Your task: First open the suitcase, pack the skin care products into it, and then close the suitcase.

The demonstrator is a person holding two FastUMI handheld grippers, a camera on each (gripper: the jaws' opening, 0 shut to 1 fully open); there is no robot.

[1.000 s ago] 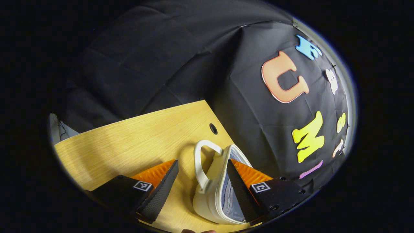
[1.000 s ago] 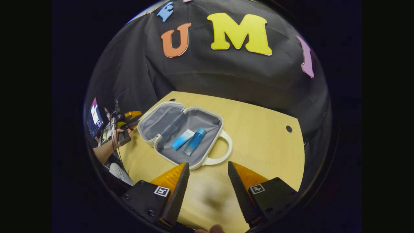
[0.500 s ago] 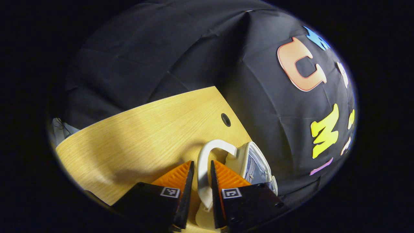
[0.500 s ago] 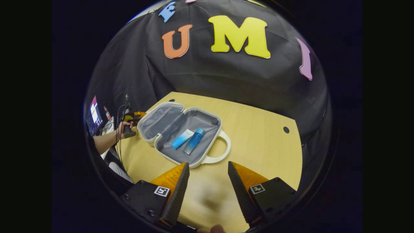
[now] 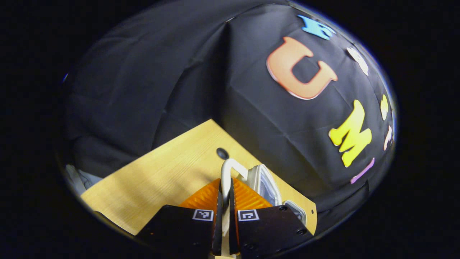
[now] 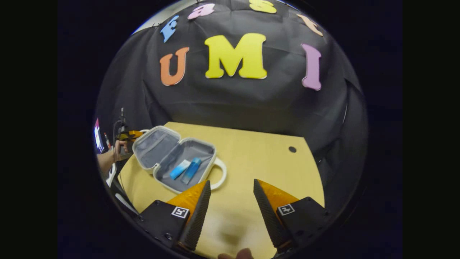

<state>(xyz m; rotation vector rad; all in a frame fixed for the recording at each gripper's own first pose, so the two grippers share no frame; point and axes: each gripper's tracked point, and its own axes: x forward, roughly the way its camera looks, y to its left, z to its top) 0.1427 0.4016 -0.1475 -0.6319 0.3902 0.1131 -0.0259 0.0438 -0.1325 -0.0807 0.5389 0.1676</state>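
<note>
Our left tongs (image 5: 223,201) have just squeezed shut on the lid's handle (image 5: 225,172), so now we can close the suitcase (image 6: 172,162). Our right tongs (image 6: 230,201) wait open.

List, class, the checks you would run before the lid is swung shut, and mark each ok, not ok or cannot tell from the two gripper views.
1. Left gripper shut on the lid handle: ok, both fingers press on it.
2. Skin care products inside: ok, the blue tube and blue bottle lie in the base of the suitcase.
3. Products clear of the rim: ok, both lie within the grey lining.
4. Right gripper out of the lid's path: ok, open, over bare table beside the case.
5. Zipper free to run: cannot tell.
6. Suitcase closed: not ok, lid open.
</note>
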